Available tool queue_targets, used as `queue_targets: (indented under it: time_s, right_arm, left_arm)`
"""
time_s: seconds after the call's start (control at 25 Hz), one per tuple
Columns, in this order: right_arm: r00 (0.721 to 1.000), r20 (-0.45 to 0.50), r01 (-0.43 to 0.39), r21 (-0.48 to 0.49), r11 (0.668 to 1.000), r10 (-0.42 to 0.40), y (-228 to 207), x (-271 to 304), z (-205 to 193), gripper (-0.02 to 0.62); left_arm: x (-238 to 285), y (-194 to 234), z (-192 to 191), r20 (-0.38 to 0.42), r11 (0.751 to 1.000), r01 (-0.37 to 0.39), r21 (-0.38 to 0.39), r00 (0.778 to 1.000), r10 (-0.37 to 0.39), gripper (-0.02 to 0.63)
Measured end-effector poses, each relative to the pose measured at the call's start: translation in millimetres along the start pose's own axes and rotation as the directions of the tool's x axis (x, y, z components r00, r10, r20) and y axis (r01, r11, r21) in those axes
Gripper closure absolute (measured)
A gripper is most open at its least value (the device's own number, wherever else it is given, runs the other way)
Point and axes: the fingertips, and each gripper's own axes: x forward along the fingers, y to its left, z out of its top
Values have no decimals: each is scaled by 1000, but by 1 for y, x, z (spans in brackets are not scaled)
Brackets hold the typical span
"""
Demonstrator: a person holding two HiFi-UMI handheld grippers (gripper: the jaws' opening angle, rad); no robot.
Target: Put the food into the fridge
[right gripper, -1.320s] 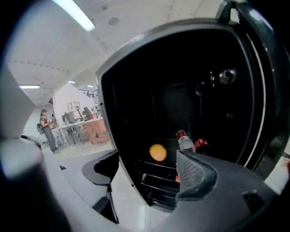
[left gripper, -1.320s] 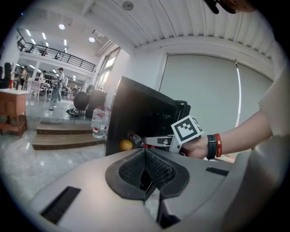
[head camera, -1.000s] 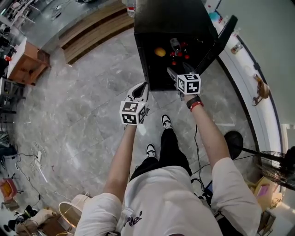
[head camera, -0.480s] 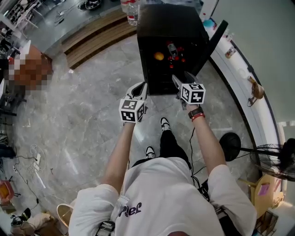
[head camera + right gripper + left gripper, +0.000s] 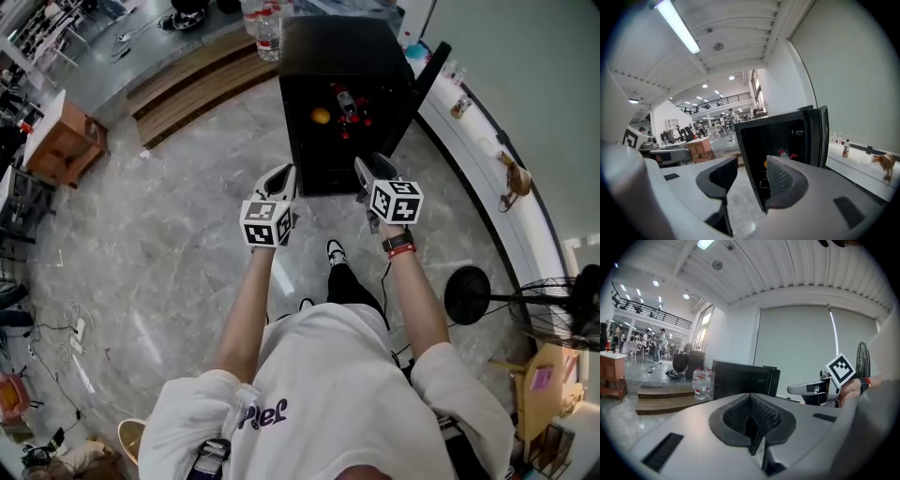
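now, from the left: left tool (image 5: pixel 283 172) pinched fully together, holding nothing. ahead, inside the open black fridge (image 5: pixel 342 42), an orange (image 5: pixel 321 116) beside small red things (image 5: pixel 354 120) on a shelf. probably light and firm, yet round and prone to roll; best gripped across the middle. right tool (image 5: pixel 366 165) half apart and closing on nothing, near the open door (image 5: pixel 427 75).

Black box-shaped fridge (image 5: pixel 347 56), upper centre. Inside it: round orange fruit (image 5: pixel 321 115), small red items (image 5: pixel 356 120). Grey marble floor (image 5: pixel 169 244), pale veining. Brown slatted wooden steps (image 5: pixel 187 80), upper left. White short-sleeved T-shirt (image 5: pixel 347 403), bottom; red wristband (image 5: pixel 399 249).
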Motion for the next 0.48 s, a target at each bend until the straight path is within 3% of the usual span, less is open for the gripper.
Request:
queue_targets:
  time_s: [0.48]
  right_arm:
    - [999, 23, 23, -10, 1000, -23, 13, -49, -8, 441]
  left_arm:
    - [-32, -12, -4, 11, 1000, -15, 13, 1000, 15, 586]
